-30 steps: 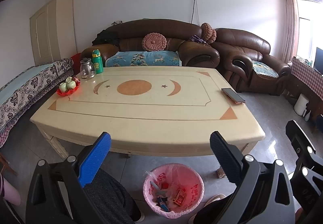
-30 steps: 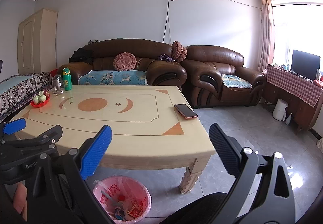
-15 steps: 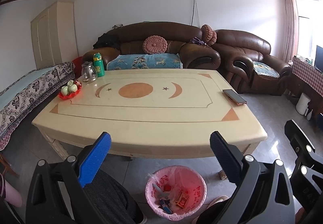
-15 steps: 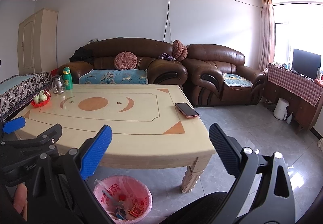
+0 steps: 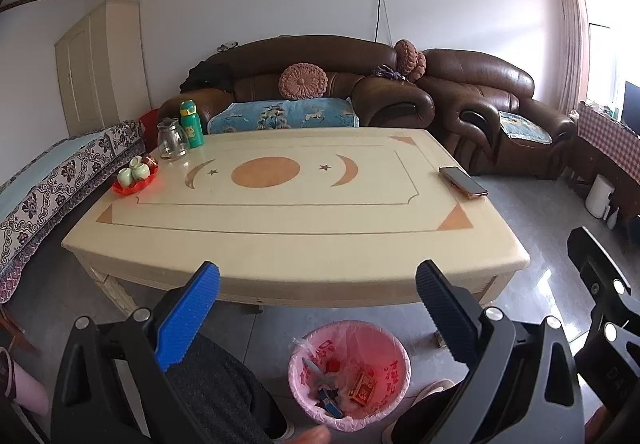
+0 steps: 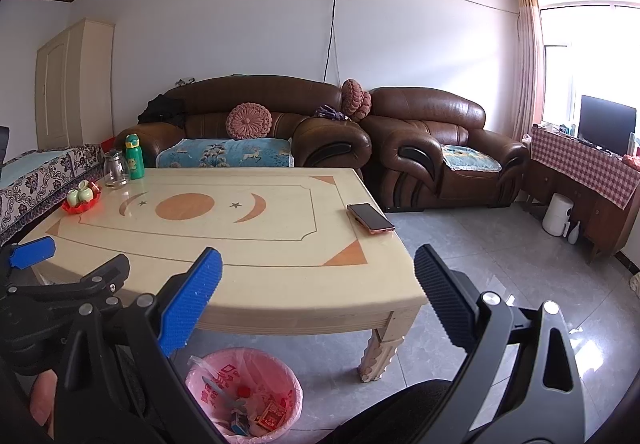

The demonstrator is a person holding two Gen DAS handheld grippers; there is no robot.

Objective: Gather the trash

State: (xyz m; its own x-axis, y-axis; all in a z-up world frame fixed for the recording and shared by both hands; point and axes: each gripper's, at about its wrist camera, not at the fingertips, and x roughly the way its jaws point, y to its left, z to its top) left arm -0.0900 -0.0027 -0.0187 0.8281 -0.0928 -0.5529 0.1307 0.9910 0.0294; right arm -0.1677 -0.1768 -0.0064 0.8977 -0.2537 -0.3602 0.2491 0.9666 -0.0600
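A trash bin with a pink liner [image 5: 349,372] stands on the floor in front of the table and holds several bits of trash; it also shows in the right wrist view [image 6: 244,392]. My left gripper [image 5: 316,304] is open and empty, held above the bin near the table's front edge. My right gripper [image 6: 316,296] is open and empty, to the right of the left one, over the table's front right corner. The cream table [image 5: 304,244] carries no loose trash that I can see.
On the table are a phone [image 5: 463,182] at the right edge, a red tray of green cups [image 5: 135,180], a glass jug [image 5: 172,140] and a green bottle [image 5: 190,124] at the far left. Brown sofas [image 6: 436,148] stand behind, a patterned bed [image 5: 44,180] at left.
Both grippers have lifted and tilted slightly, so the table and bin sit a little lower in each view. Both stay open and empty.
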